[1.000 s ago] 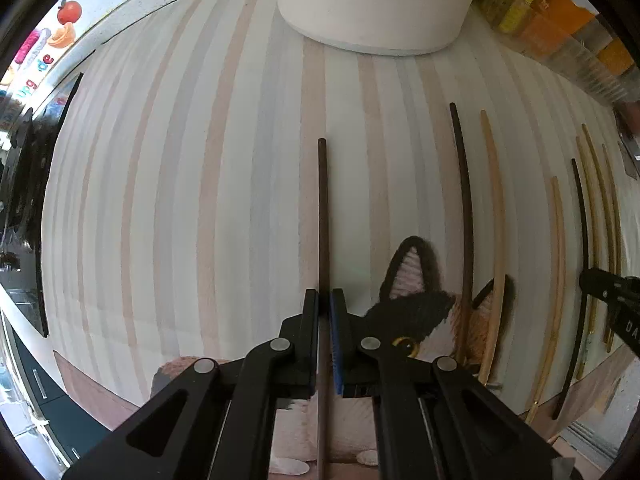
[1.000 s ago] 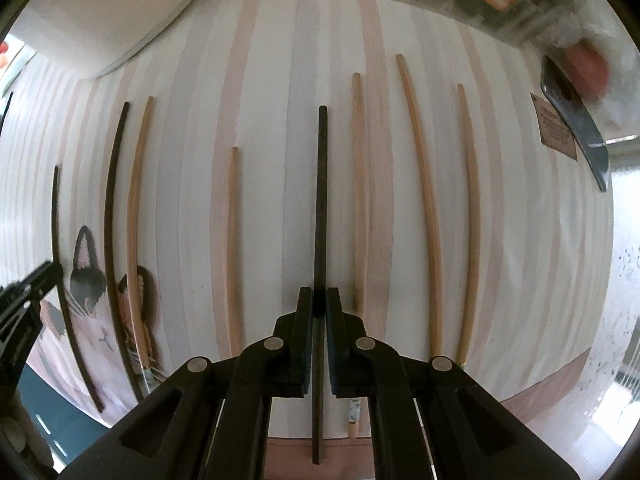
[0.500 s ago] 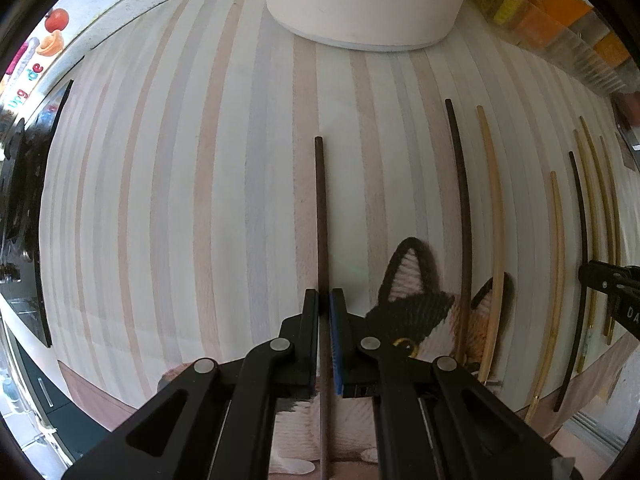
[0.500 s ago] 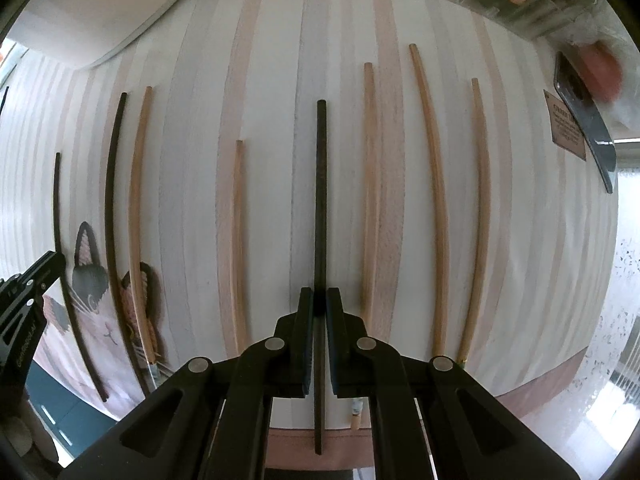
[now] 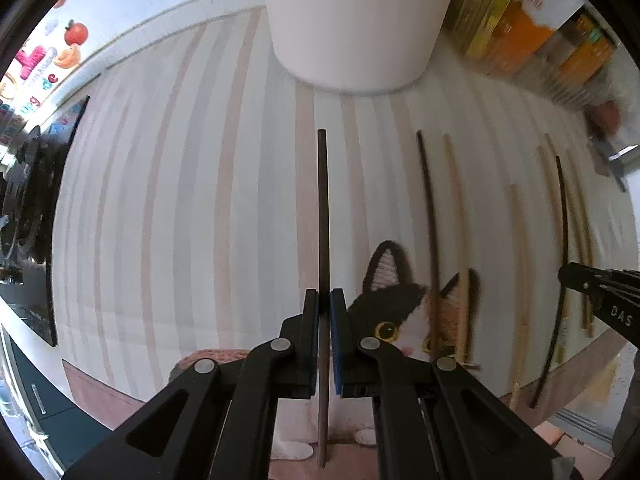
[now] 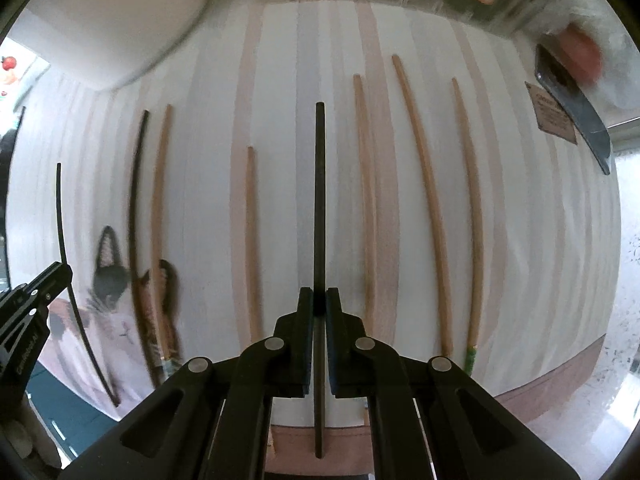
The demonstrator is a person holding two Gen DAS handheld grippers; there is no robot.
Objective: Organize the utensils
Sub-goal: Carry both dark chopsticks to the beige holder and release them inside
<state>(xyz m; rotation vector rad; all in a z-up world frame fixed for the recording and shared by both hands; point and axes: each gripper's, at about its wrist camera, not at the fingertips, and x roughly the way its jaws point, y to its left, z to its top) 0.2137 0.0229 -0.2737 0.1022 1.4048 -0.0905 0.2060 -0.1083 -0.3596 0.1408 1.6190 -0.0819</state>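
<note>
In the left wrist view my left gripper (image 5: 324, 298) is shut on a dark brown chopstick (image 5: 322, 208), held above the striped mat (image 5: 180, 220). In the right wrist view my right gripper (image 6: 319, 304) is shut on a black chopstick (image 6: 319, 200), also off the mat. Each gripper shows at the edge of the other's view: the right gripper (image 5: 570, 276) and the left gripper (image 6: 64, 272). Several chopsticks lie in parallel on the mat: a dark chopstick (image 6: 136, 200) and light wooden chopsticks (image 6: 424, 184). A white container (image 5: 352, 20) stands at the mat's far edge.
A cat-shaped mat (image 5: 404, 312) lies under the near ends of two chopsticks. Yellow and orange packages (image 5: 520, 32) line the back right. A flat black object (image 6: 576, 108) and a brown label (image 6: 554, 118) lie right of the mat. A dark stove top (image 5: 36, 200) sits at the left.
My left gripper has risen with its chopstick; the mat looks farther and more of the white container shows. The right wrist view has blurred and shifted slightly.
</note>
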